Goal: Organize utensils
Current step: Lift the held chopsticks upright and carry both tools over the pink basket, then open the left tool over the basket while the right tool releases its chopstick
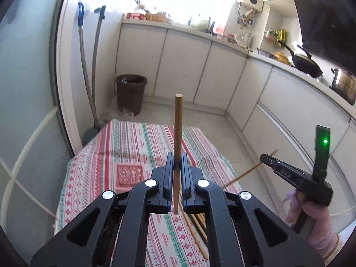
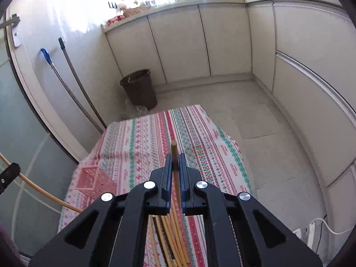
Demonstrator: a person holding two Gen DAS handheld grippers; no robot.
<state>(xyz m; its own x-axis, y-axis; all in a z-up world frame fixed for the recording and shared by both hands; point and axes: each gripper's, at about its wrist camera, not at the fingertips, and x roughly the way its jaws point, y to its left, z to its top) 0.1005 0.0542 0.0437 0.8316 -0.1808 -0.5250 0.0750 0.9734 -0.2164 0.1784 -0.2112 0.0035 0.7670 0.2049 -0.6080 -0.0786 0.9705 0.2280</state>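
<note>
My left gripper (image 1: 177, 163) is shut on a brown wooden chopstick (image 1: 178, 129) that stands upright between its jaws above the table. My right gripper (image 2: 175, 164) is shut on another chopstick (image 2: 174, 155), also held above the table; it shows from the side in the left wrist view (image 1: 264, 157) with its chopstick (image 1: 244, 174) sticking out. Several loose chopsticks (image 2: 171, 238) lie on the patterned tablecloth (image 2: 144, 138) under the grippers, also in the left wrist view (image 1: 195, 229). A pink square holder (image 1: 129, 176) sits on the cloth at the left, also in the right wrist view (image 2: 93, 181).
A brown waste bin (image 1: 130, 93) stands on the floor beyond the table. Two mop handles (image 1: 89, 66) lean on the wall at the left. White kitchen cabinets (image 1: 200, 71) run along the back and right, with a wok (image 1: 304, 63) and pot on the counter.
</note>
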